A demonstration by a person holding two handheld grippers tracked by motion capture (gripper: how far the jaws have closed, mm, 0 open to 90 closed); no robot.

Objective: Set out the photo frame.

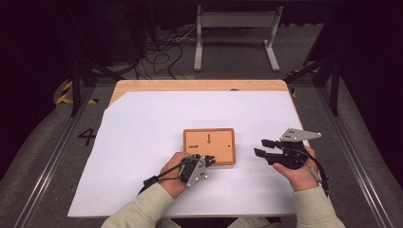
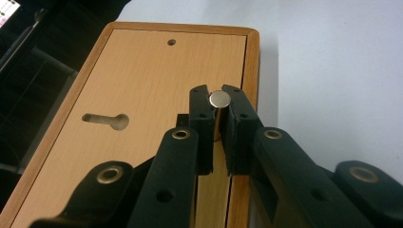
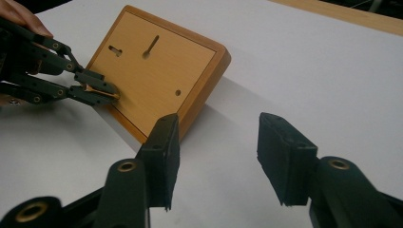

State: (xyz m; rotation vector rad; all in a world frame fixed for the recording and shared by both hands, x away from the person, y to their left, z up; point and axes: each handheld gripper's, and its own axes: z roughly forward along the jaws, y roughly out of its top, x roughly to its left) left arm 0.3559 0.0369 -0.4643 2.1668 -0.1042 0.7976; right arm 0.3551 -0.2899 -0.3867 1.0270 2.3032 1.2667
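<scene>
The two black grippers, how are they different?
The left gripper is shut on a small shiny metal pin over the flat wooden board; the right gripper is open and holds nothing. The left reaches the board; the right hangs beside it. Both are black, two-jawed and hand-held.

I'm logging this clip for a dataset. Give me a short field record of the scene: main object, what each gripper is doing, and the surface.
main object: wooden board with keyhole slots, lying flat
left gripper: shut on a small metal pin, held upright over the board near its edge
right gripper: open, nothing between the jaws, off to the board's side, apart from it
surface: white sheet on a wooden table
</scene>
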